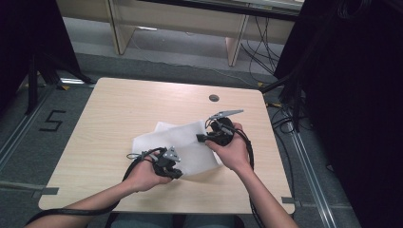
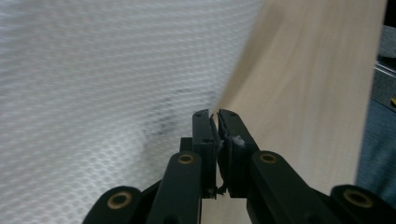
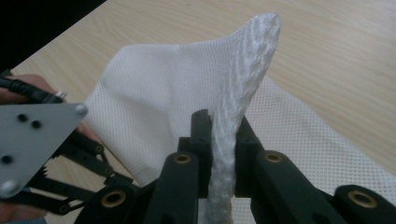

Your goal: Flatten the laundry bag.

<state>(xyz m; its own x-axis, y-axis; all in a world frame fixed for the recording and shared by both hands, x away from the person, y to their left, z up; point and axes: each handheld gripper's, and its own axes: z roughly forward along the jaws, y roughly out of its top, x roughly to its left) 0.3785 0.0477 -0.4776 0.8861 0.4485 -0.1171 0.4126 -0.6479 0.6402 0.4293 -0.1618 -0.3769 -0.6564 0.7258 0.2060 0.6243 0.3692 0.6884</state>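
Pale wooden table (image 1: 114, 114) carries the white mesh cloth (image 1: 190, 142) at its middle. My left gripper (image 2: 215, 114) pinches the cloth's near edge, jaws pressed together; my right gripper (image 3: 224, 119) clamps a bunched fold, lifted.

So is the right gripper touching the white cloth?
Touching. In the right gripper view, the right gripper has its jaws closed on a bunched fold of the white cloth.
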